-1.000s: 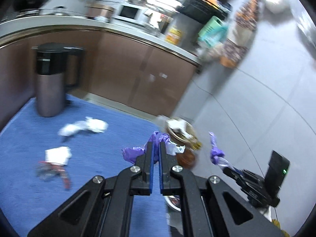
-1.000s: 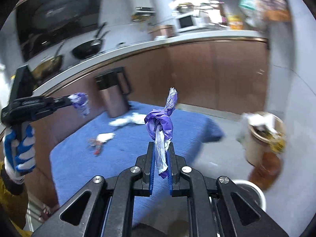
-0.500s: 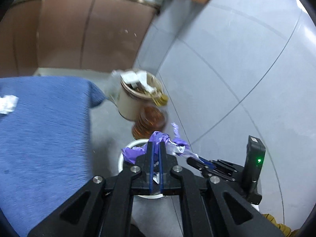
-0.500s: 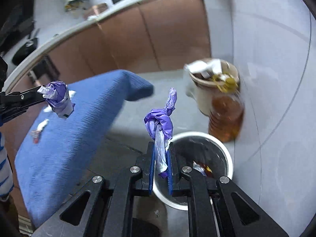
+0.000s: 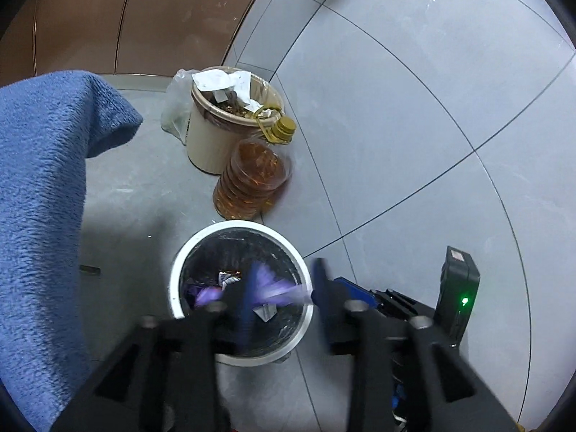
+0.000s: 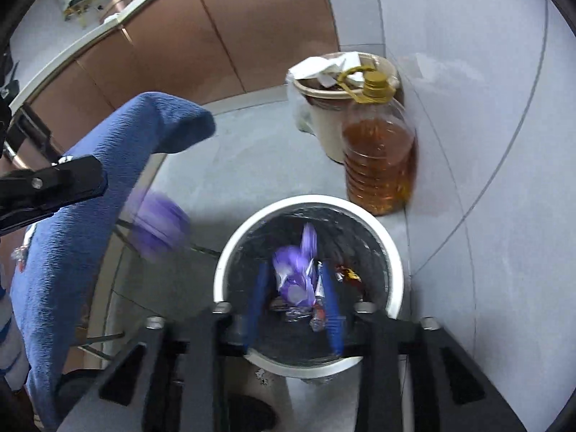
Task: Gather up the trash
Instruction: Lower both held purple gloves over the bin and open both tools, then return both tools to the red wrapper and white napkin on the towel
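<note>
Your white bin (image 6: 392,280) looks like smooth plastic with a glossy black liner. The purple wrapper (image 6: 293,275) is crinkled, shiny film. Beside you, the blue cloth (image 5: 39,187) is rough, matt terry. The oil bottle (image 6: 378,165) is clear ribbed plastic; the floor (image 5: 414,115) is smooth tile.

No legible text, label, brand, number or sign in either view. Oil bottle (image 6: 378,158): no label readable. Beige bin (image 5: 216,136): white papers on top, any print too small to make out. Wrappers inside the white bin (image 6: 223,273): blurred, nothing readable. Dark device (image 5: 457,295) at the right of the left wrist view: a small pale sticker on its top, content not legible, and a green indicator light, no characters.
</note>
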Tool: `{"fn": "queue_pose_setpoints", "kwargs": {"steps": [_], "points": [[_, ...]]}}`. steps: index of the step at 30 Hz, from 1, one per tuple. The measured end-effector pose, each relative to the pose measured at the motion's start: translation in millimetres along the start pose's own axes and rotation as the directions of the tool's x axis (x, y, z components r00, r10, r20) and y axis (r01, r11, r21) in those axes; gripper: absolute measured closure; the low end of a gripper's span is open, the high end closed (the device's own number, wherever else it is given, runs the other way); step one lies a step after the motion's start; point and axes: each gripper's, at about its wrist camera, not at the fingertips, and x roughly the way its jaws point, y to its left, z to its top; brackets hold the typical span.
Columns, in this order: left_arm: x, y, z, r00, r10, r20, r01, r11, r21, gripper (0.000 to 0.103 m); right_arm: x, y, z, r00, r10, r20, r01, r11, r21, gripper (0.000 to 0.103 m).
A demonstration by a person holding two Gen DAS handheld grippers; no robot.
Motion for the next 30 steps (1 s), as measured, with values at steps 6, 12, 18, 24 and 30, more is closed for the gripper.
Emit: {"fn": "queue_pose_setpoints", "kwargs": {"steps": [6, 12, 18, 24, 30], "points": [[-14, -5, -3, 1.0, -0.009, 0.029, 0.008, 1.0, 0.014, 0.062, -8, -3, 0, 0.999, -0.025, 0.023, 0.025, 1.0, 0.004, 0.06], [-57, -15, -11, 0.992, 0.041, 0.123, -0.048, 0.997, 0.054, 0.062, -33, 11, 7, 0.996, -0.011, 0.083, 0.012, 1.0, -0.019, 0.06], [-116, -15, -26, 0.97, 0.078, 0.231, -0.093, 0.994, 0.055, 0.062, -69, 43, 13, 0.987, 0.031, 0.159, -0.02, 0.997, -0.074, 0.06], [-181, 0, -52, 0.929, 0.152, 0.336, -0.172, 0.985, 0.032, 0.062, -105, 84, 16, 0.97, 0.102, 0.219, -0.068, 0.985, -0.155, 0.06], [-242, 24, -78, 0.865, 0.259, 0.43, -0.274, 0.961, -0.027, 0.061, -137, 127, 17, 0.951, 0.174, 0.257, -0.113, 0.965, -0.237, 0.06]]}}
